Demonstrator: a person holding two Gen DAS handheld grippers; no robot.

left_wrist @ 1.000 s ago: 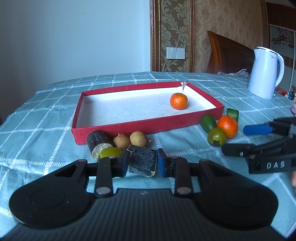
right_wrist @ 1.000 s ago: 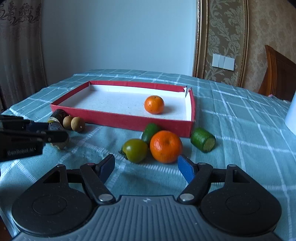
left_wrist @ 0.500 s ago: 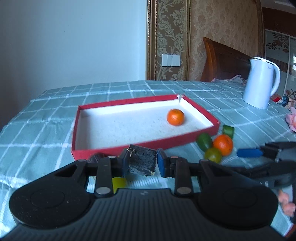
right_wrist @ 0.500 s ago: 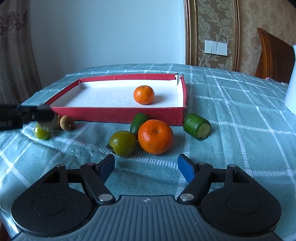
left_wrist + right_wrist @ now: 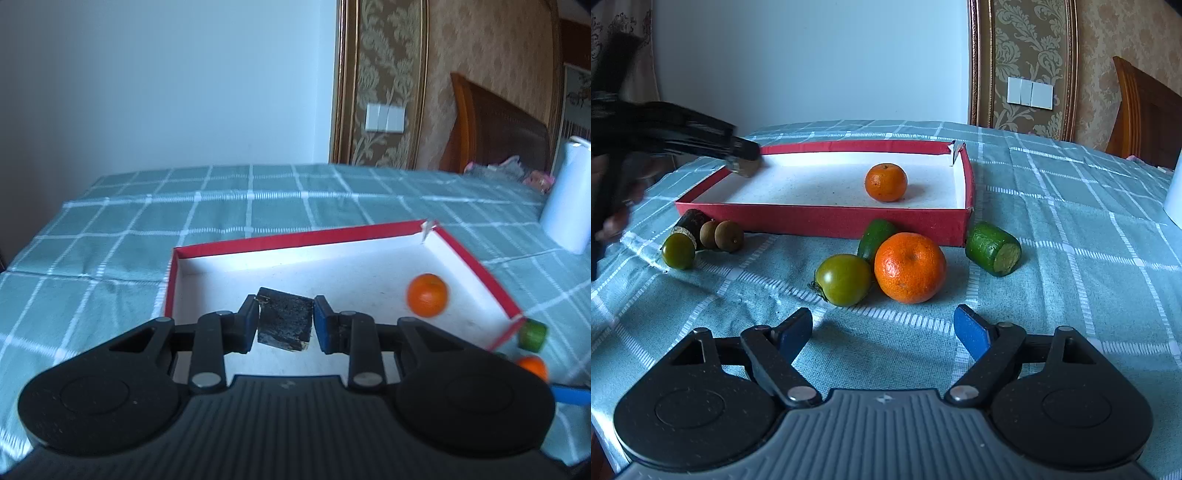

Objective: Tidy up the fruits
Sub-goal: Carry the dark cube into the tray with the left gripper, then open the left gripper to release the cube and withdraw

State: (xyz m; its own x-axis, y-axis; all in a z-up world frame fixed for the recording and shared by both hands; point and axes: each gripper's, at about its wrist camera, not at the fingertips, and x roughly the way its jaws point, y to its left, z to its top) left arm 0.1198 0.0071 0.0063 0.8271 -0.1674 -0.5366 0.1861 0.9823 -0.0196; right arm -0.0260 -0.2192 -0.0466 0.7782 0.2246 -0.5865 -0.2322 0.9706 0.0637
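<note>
My left gripper (image 5: 284, 321) is shut on a dark, blocky sugarcane piece (image 5: 285, 319) and holds it over the near left part of the red tray (image 5: 295, 242). A small orange (image 5: 427, 295) lies in the tray. In the right wrist view the left gripper (image 5: 742, 162) hangs above the tray's (image 5: 827, 219) far left corner. My right gripper (image 5: 882, 332) hovers low over the cloth with its jaws opening and nothing between them. Just beyond it lie a big orange (image 5: 910, 267), a green tomato (image 5: 844, 279) and two green cane pieces (image 5: 993, 248).
At the tray's left front corner lie a dark cane piece (image 5: 689, 223), two brown longans (image 5: 728, 236) and a small green tomato (image 5: 678, 251). A white kettle (image 5: 569, 195) stands at the right. A wooden chair (image 5: 495, 129) is behind the checked tablecloth.
My left gripper rose and carried the dark piece forward from the cloth in front of the tray to over its floor. My right gripper's jaws widened and it stayed in place.
</note>
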